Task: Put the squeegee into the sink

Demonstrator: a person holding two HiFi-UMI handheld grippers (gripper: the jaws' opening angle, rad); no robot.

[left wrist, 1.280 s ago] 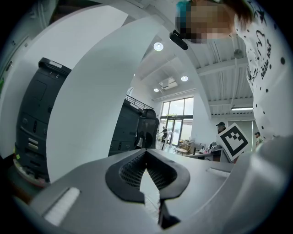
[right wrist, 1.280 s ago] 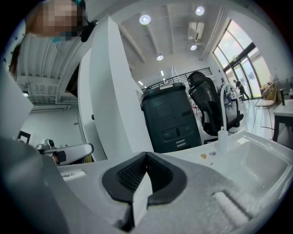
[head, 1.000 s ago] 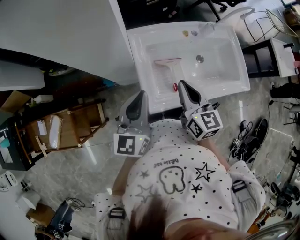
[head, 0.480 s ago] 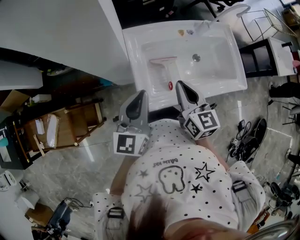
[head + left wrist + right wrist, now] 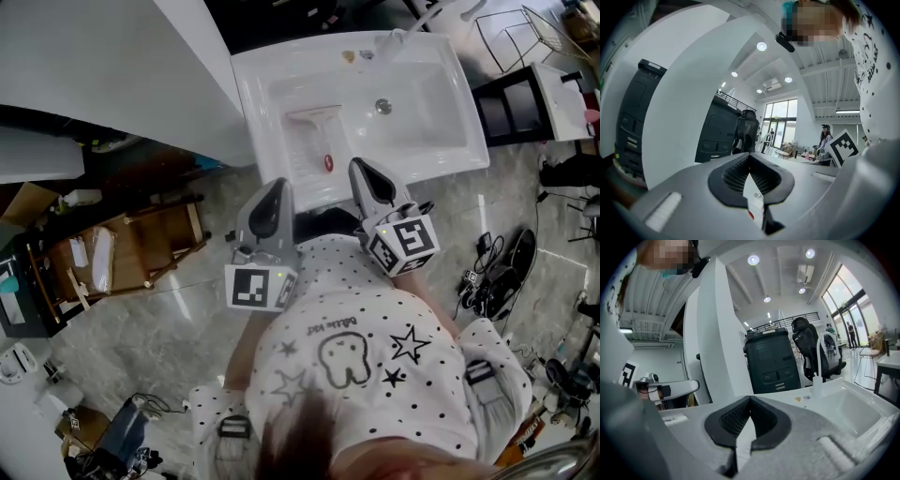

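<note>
We list the squeegee (image 5: 319,134) lying in the sink (image 5: 427,127), with left gripper (image 5: 749,156) and right gripper (image 5: 750,400) jaws closed, empty.

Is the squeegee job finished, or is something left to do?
It looks done: the squeegee lies in the sink. Nothing is in hand: the left gripper and right gripper sit short of the sink, fingers shut and empty. Nothing appears left.

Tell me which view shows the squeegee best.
The head view: the squeegee lies whole in the sink, red-tipped handle toward the person. The right gripper view shows only the sink basin; the left gripper view shows at most a red speck between its jaws.
</note>
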